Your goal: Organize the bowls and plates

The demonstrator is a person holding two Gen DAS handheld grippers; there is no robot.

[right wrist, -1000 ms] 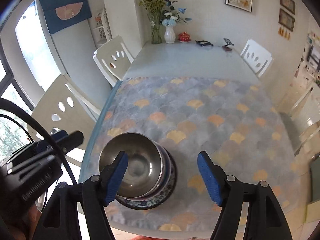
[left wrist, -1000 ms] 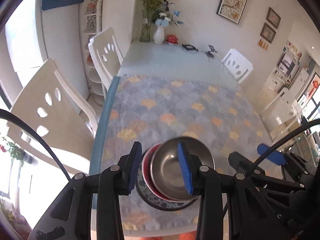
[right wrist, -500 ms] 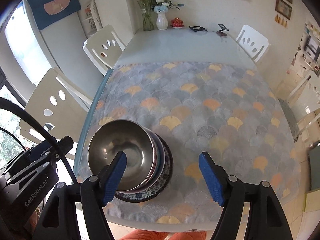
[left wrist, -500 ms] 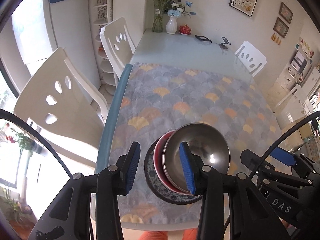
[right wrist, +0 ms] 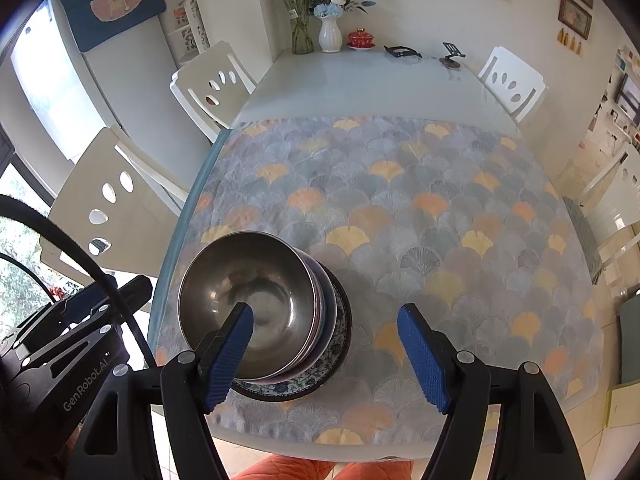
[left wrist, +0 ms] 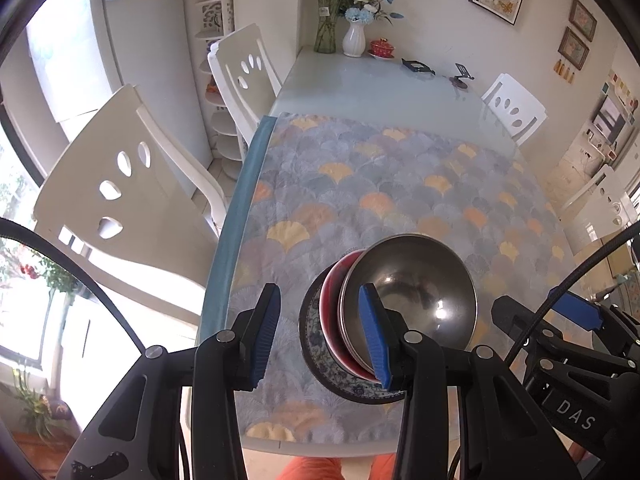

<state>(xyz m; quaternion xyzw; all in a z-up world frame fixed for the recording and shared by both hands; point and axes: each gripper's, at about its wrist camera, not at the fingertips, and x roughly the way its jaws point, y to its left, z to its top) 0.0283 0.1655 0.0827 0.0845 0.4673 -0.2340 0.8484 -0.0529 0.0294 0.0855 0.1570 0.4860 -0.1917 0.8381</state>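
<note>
Both my views had pulled back a little from the stacked dishes since a second earlier.
Left view: my left gripper (left wrist: 320,334) hung narrow and empty above the steel bowl (left wrist: 416,300), nested in a red bowl (left wrist: 332,300) on a patterned plate (left wrist: 316,360). Right view: my right gripper (right wrist: 328,356) stood wide, empty, above the stack near the table's (right wrist: 360,80) edge.

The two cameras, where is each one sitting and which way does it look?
Left wrist: sits on the left gripper, looking down at the table; its own fingers, the right gripper and orange knees show.
Right wrist: sits on the right gripper, looking down at the same table; its fingers and the left gripper beside it show.
Both share the bowls stacked on a plate, the cloth and the vase.
</note>
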